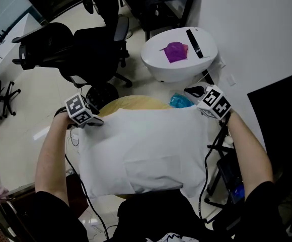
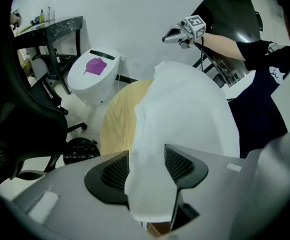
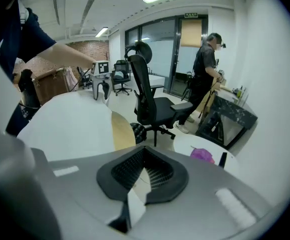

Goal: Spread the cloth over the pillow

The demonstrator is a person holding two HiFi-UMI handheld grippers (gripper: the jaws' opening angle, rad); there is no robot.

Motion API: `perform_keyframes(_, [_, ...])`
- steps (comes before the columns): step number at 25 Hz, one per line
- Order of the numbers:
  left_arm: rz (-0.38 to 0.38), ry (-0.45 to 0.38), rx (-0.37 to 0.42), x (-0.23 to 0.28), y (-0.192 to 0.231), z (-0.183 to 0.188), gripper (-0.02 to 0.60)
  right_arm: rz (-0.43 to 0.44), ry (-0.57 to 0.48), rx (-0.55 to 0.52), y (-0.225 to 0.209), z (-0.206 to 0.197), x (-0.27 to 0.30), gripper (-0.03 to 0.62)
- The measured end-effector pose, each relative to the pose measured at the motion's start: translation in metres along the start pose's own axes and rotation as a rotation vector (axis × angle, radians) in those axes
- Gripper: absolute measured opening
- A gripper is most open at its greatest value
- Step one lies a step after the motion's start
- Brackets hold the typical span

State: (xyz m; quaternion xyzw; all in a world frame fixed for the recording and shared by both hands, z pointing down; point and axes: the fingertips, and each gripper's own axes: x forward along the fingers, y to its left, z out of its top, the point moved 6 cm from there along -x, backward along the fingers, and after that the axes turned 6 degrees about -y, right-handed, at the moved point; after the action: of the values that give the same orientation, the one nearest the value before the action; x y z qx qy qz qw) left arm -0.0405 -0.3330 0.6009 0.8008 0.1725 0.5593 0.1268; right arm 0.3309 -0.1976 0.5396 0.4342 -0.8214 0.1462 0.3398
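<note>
A white cloth (image 1: 146, 150) lies draped over the pillow on a round wooden table (image 1: 131, 104), and the pillow shows only as bulk beneath it. My left gripper (image 1: 96, 121) rests at the cloth's far left corner. In the left gripper view its jaws (image 2: 146, 155) stand apart, with a fold of the cloth (image 2: 185, 109) running between them and not pinched. My right gripper (image 1: 189, 91) hovers above the far right corner, clear of the cloth. Its jaws (image 3: 144, 151) meet with nothing between them. It also shows raised in the left gripper view (image 2: 170, 35).
Beyond the table stands a white rounded unit (image 1: 178, 67) carrying a purple rag (image 1: 175, 51) and a black bar (image 1: 194, 43). A blue object (image 1: 180, 101) sits at the table's far edge. Black office chairs (image 1: 93, 49) stand at far left. A person (image 3: 205, 79) stands by a dark desk.
</note>
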Motion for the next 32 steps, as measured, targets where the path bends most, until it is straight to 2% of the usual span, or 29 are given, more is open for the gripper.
perform_keyframes(5, [0.101,-0.083,0.070,-0.031,-0.028,-0.001,0.277,-0.093,-0.018,-0.005,0.017,0.015,-0.040,0.008])
perform_keyframes(9, [0.235,-0.186,0.180,-0.061,-0.053,0.013,0.279,-0.162,-0.060,0.032,0.039,0.028,-0.070,0.007])
perform_keyframes(10, [0.277,-0.203,0.216,-0.068,-0.060,0.014,0.275,-0.176,-0.068,0.041,0.047,0.030,-0.077,0.007])
perform_keyframes(12, [0.334,-0.221,0.268,-0.079,-0.076,0.014,0.174,-0.191,-0.085,0.053,0.068,0.036,-0.092,0.007])
perform_keyframes(14, [0.359,-0.233,0.295,-0.086,-0.094,0.013,0.134,-0.208,-0.100,0.057,0.089,0.039,-0.107,0.006])
perform_keyframes(17, [0.388,-0.255,0.337,-0.093,-0.123,0.013,0.130,-0.249,-0.122,0.068,0.117,0.042,-0.129,0.007])
perform_keyframes(18, [0.394,-0.272,0.346,-0.095,-0.134,0.013,0.150,-0.261,-0.129,0.073,0.126,0.043,-0.136,0.006])
perform_keyframes(19, [0.394,-0.287,0.346,-0.095,-0.145,0.011,0.221,-0.269,-0.135,0.080,0.134,0.044,-0.142,0.006])
perform_keyframes(20, [0.392,-0.294,0.337,-0.094,-0.157,0.007,0.257,-0.273,-0.142,0.086,0.142,0.043,-0.148,0.007])
perform_keyframes(22, [0.397,-0.293,0.317,-0.089,-0.179,-0.005,0.285,-0.277,-0.153,0.093,0.156,0.041,-0.160,0.006])
perform_keyframes(26, [0.450,-0.291,0.228,-0.076,-0.216,-0.038,0.285,-0.283,-0.157,0.078,0.183,0.027,-0.171,0.008])
perform_keyframes(32, [0.472,-0.250,0.068,-0.032,-0.268,-0.093,0.300,-0.217,-0.137,0.046,0.232,-0.001,-0.170,0.008])
